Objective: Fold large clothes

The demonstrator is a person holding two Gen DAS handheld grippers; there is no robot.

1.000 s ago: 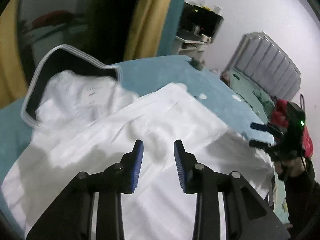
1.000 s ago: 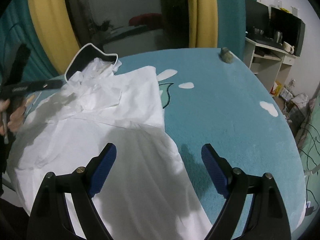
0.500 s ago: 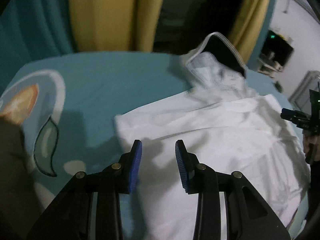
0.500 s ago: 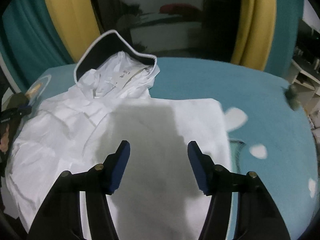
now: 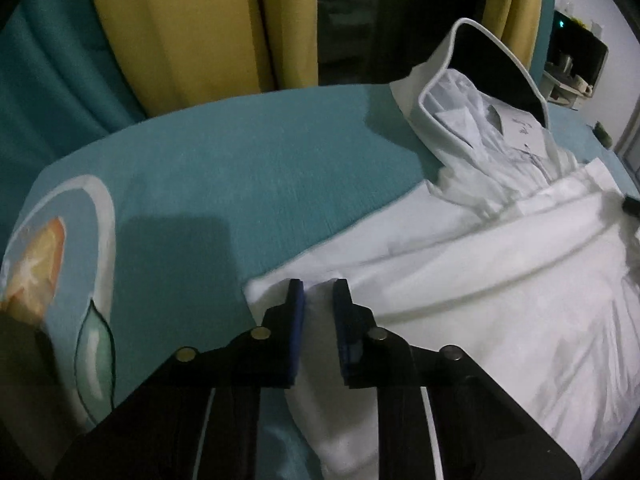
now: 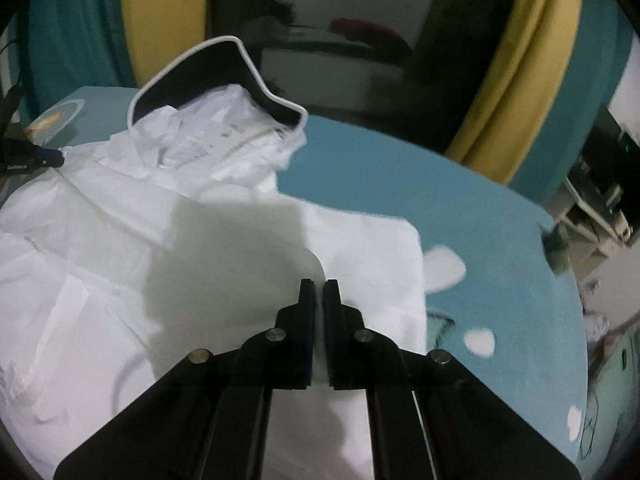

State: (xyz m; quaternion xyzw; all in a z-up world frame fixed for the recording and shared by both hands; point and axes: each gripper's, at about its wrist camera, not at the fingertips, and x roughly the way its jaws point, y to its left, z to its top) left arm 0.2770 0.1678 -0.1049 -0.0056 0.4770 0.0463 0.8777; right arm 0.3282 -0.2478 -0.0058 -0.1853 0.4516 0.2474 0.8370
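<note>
Left wrist view gives us bare teal bed (image 5: 224, 184) ahead and to the left, running up to yellow and teal curtains (image 5: 180, 28). Our left gripper (image 5: 318, 294) is clamped on the garment (image 5: 500, 280) at its near left corner, cloth bunched between the blue pads. Right wrist view shows our right gripper (image 6: 319, 292) nearly closed, a fold of white fabric pinched up between the jaws; open bed lies right of the cloth's straight right edge. We see the white garment (image 6: 100, 240) spread flat, wrinkled, its dark-lined hood (image 6: 208, 68) standing up at the far end.
</note>
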